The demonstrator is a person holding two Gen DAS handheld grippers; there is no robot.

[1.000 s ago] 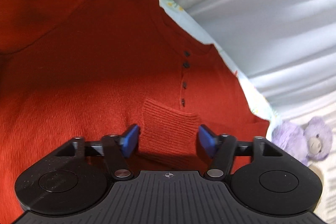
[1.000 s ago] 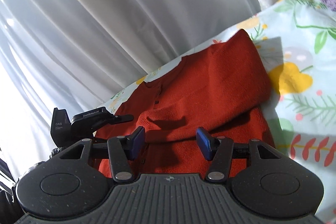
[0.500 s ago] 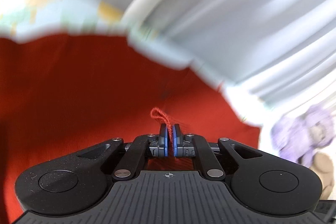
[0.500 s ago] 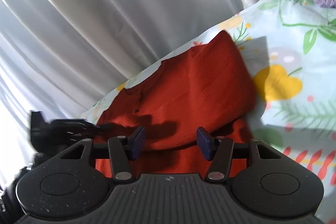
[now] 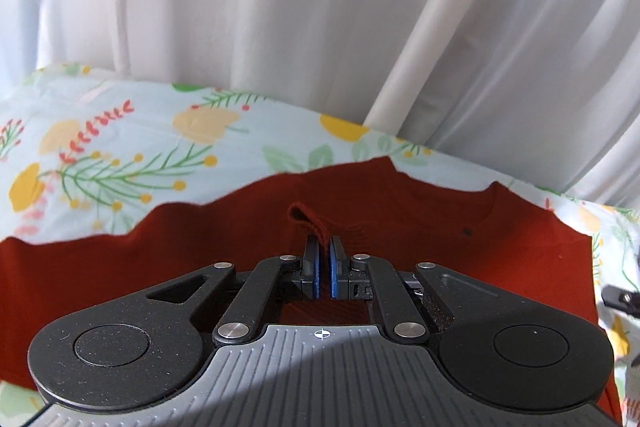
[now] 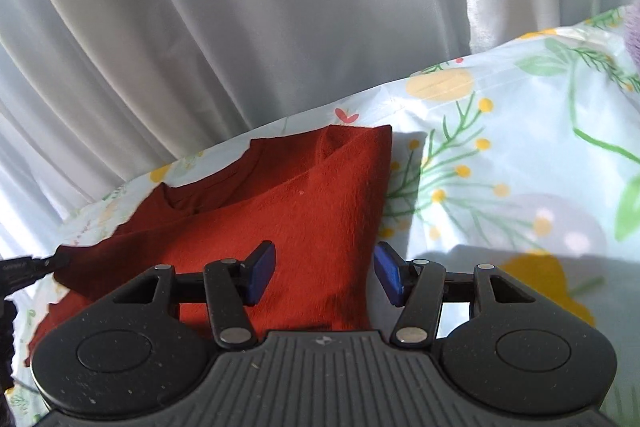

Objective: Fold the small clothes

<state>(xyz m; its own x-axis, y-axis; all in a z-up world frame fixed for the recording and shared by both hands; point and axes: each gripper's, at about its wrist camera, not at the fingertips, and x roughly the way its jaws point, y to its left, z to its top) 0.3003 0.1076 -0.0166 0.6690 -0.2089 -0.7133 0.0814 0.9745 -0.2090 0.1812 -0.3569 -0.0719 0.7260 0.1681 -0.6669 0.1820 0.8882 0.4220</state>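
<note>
Your left gripper point(image 5: 324, 261) has its jaws clenched on a thin pinch of the red sweater point(image 5: 400, 227), at the ribbed cuff point(image 5: 310, 223) sticking up just above the pads, mid-frame in the left wrist view. Right gripper point(image 6: 324, 273) has jaws released, nothing between them but air; they straddle the sweater's right edge, low centre of the right wrist view.

The sweater lies spread on the floral bed sheet point(image 6: 500, 147), collar toward the white curtain point(image 5: 280, 7), one side already folded over.

Risks, as I read it:
- Grip is only on the cuff's edge. Pull fast and the knit likely slips out, sleeve drops mid-fold.
- Knit stretches; dragging instead of lifting will probably shift the whole body and undo the folded side.
- Right jaws aren't pinning anything, so nothing anchors the body while you pull.
- Left gripper's tip shows at the left edge of the right wrist view: watch for a clash if both converge.
</note>
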